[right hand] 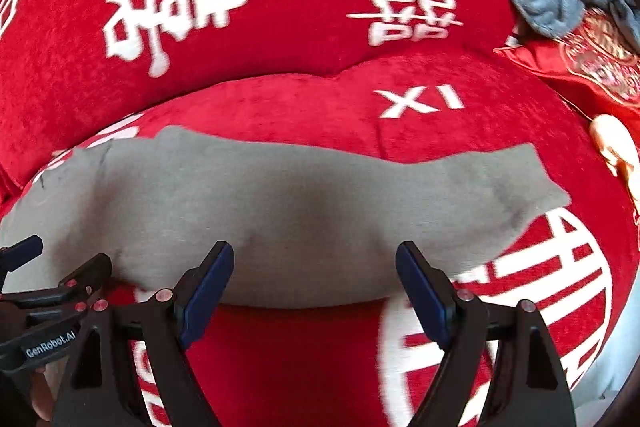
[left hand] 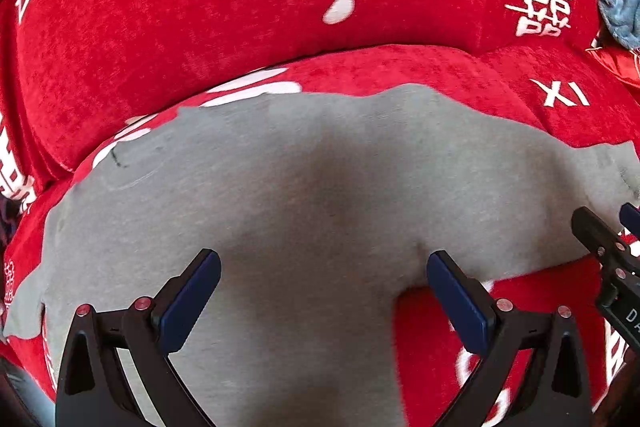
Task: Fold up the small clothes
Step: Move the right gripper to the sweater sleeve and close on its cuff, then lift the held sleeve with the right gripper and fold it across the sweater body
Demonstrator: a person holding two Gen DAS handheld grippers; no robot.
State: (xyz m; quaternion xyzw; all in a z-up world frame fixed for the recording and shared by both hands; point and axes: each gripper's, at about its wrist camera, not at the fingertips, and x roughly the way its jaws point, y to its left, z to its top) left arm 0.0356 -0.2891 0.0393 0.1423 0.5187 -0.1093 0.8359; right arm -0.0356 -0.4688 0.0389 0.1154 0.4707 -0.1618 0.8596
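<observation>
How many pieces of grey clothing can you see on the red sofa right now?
2. A flat grey garment lies spread on the seat under both open grippers; a crumpled grey cloth sits at the far right by the backrest. Others may be out of view.

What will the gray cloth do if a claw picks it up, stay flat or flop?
The gray cloth will probably flop, since it already sags and wrinkles over the soft red cushion. It looks thin, so likely light. Its knit surface probably won't slip easily.

Left gripper (left hand: 324, 301) spread wide over grey garment (left hand: 300, 187) on red sofa cover (left hand: 160, 7).
</observation>
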